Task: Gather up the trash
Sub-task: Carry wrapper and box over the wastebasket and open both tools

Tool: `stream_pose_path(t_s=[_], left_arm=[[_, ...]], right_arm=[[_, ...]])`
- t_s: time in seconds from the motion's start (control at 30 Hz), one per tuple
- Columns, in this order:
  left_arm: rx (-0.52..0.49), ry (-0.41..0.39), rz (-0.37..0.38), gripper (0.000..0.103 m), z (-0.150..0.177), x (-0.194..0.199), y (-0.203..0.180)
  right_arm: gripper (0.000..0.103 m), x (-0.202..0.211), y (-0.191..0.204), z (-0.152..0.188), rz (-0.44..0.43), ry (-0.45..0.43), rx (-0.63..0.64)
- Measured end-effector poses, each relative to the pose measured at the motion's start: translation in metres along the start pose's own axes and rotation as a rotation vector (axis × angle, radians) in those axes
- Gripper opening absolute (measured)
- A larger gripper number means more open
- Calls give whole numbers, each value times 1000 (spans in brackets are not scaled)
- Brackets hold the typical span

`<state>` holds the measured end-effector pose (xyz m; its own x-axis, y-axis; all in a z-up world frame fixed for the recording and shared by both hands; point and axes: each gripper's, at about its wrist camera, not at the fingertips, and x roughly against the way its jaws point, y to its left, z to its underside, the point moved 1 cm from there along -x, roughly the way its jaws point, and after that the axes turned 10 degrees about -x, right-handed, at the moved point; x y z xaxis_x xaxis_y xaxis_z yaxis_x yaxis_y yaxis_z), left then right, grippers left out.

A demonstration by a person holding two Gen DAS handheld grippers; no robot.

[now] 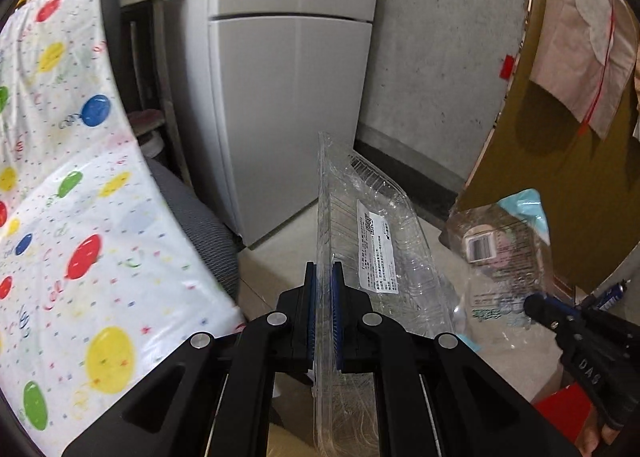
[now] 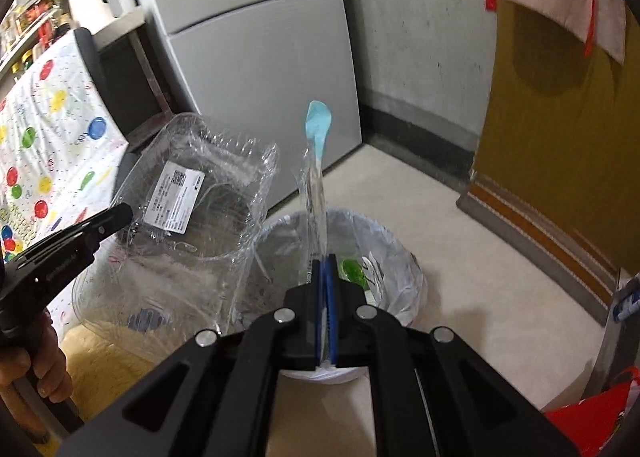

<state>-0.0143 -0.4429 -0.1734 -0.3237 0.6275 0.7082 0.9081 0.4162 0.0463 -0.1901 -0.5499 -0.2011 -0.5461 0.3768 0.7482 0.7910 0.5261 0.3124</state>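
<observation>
A clear plastic food tray (image 1: 352, 217) with a white label is clamped edge-on between the nearly closed jaws of the left gripper (image 1: 324, 277), its body standing up and away from the fingers. A thin transparent wrapper (image 2: 316, 181) with a light blue end is pinched between the fully closed jaws of the right gripper (image 2: 325, 269) and is held directly above a bin (image 2: 404, 257) lined with a white bag, on the pale floor near a grey refrigerator (image 2: 260, 69). In the right wrist view the tray is seen just left of the bin, beside a table under a balloon-print cloth (image 1: 72, 217).
</observation>
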Motion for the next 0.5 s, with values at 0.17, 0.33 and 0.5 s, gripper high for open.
stream_pose_path(t_s=[0.17,0.33,0.5], left_arm=[[9,38,28,16,-8,-24,-7],[32,45,55,43,-7,-29,2],[57,25,56,47,-4,-13,17]], right_arm=[[4,-33,-6,-9,-3,49,-49],[31,-49,-13,-9,-2,79,-91],[33,-38,-13,-4,1,74,-79]])
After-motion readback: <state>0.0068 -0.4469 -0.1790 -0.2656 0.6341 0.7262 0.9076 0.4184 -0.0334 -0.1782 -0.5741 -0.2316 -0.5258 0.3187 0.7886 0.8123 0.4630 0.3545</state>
